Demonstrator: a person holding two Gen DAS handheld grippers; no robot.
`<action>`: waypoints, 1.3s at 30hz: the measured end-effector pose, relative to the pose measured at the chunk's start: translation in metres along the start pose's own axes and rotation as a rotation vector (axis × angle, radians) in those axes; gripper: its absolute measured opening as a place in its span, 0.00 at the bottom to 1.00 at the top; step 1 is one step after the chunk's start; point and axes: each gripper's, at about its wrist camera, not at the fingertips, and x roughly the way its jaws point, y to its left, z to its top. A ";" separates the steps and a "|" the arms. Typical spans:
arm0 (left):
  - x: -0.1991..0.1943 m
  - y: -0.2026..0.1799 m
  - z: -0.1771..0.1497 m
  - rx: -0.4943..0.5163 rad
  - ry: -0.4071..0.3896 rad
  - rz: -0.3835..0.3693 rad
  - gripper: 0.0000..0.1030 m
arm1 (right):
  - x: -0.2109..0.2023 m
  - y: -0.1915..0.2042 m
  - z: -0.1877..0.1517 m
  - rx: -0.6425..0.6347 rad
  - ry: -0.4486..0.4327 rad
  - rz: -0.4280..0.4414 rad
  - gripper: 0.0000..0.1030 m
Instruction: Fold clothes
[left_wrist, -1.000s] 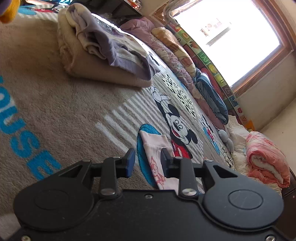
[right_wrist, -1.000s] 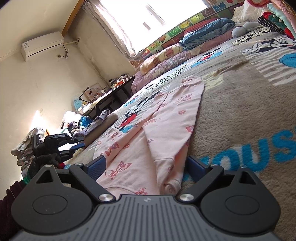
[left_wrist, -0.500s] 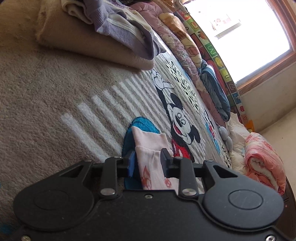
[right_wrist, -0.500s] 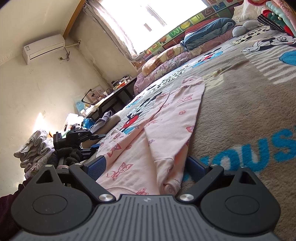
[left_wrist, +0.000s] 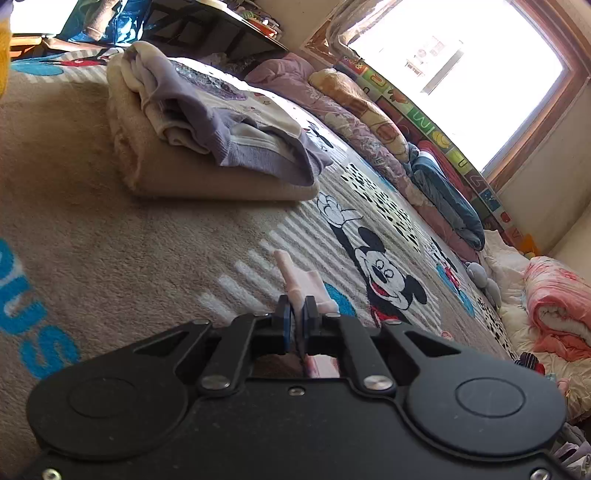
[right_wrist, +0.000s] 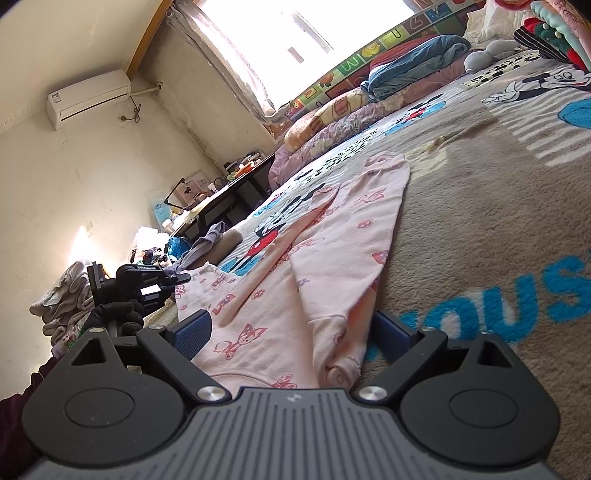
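A pale pink garment (right_wrist: 325, 258) with small pink prints lies spread on the cartoon-print blanket (right_wrist: 480, 206). My right gripper (right_wrist: 291, 332) is open, its blue pads on either side of the garment's near hem, low over the blanket. In the left wrist view my left gripper (left_wrist: 295, 317) is shut on a cuff of the pink garment (left_wrist: 295, 277), which sticks up between the blue pads. From the right wrist view the left gripper (right_wrist: 173, 280) appears at the garment's far left corner, held by a gloved hand (right_wrist: 118, 314).
A folded beige blanket with a lilac garment (left_wrist: 207, 129) on top lies beyond the left gripper. Rolled quilts and pillows (left_wrist: 406, 147) line the window wall. A pink bundle (left_wrist: 557, 302) sits at the right. A dark table (right_wrist: 229, 195) stands off the bed.
My left gripper has closed its pads on the pink cuff and lifted it slightly off the blanket. The right gripper has stayed open over the hem.
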 end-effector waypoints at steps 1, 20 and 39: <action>-0.004 0.003 -0.001 0.003 -0.004 0.011 0.03 | 0.000 0.000 0.000 0.000 0.000 0.000 0.91; -0.075 0.029 -0.032 0.012 -0.075 0.155 0.03 | 0.000 -0.001 0.001 0.000 0.001 0.000 0.91; -0.076 0.029 -0.030 0.066 -0.183 0.400 0.17 | 0.001 -0.001 0.002 -0.010 0.009 -0.009 0.91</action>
